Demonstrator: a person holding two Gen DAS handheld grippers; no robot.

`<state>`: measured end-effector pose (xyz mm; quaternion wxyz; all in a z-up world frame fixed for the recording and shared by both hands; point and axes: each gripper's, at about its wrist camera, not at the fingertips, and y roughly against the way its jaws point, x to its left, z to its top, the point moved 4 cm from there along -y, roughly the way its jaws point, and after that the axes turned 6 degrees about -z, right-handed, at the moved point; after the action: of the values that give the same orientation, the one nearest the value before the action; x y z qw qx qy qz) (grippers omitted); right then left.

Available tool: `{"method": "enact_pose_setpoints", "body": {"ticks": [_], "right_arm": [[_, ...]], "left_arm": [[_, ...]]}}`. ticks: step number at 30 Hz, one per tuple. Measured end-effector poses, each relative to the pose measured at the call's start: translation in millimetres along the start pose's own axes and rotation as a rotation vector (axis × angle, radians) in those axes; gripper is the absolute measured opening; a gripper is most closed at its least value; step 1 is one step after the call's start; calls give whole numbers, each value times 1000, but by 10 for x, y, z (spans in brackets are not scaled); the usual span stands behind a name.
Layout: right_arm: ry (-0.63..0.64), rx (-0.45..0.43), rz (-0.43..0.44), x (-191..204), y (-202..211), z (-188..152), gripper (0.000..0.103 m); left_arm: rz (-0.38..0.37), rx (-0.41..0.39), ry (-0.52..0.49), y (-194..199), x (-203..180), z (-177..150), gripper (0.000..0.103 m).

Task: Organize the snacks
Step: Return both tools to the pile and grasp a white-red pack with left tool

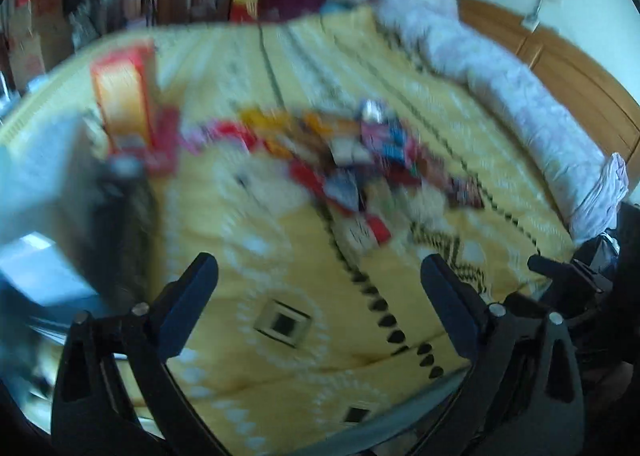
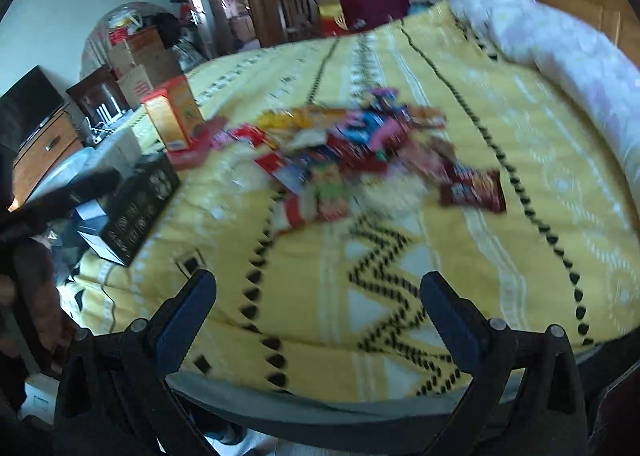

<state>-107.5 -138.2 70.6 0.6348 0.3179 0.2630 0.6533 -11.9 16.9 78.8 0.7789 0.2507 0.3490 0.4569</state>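
A: The bed (image 2: 500,256) is covered by a yellow blanket; the snack pile (image 2: 352,152) is heaped mid-bed, beside an orange box (image 2: 174,118).

B: Both the left tool (image 1: 320,288) and right tool (image 2: 318,302) are spread wide, empty. Slippery, overlapping packets could be dragged or dropped.

The yellow woven bedspread with black and white patterns (image 2: 400,296) looks soft and matt. At its twelve o'clock lie glossy foil snack packets (image 2: 352,152); at ten o'clock stands a smooth orange cardboard box (image 2: 174,116). At two o'clock, a varnished wooden headboard (image 1: 560,68) gleams behind a crumpled pale lilac cloth quilt (image 1: 500,76).
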Motion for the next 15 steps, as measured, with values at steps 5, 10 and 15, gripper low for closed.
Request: {"method": "enact_pose_setpoints", "body": {"ticks": [5,10,15], "right_arm": [[-36,39,34,-223,-202,-121,103],[-72,65,75,-337,-335,-188,103],[-126,79,80,-565,-398,-264,103]], "left_arm": [[-15,90,-82,-602,-164,-105,83],[-34,45,-225,-971,-372,64,87],[-11,148,-359,-1429,-465,-52,87]]}}
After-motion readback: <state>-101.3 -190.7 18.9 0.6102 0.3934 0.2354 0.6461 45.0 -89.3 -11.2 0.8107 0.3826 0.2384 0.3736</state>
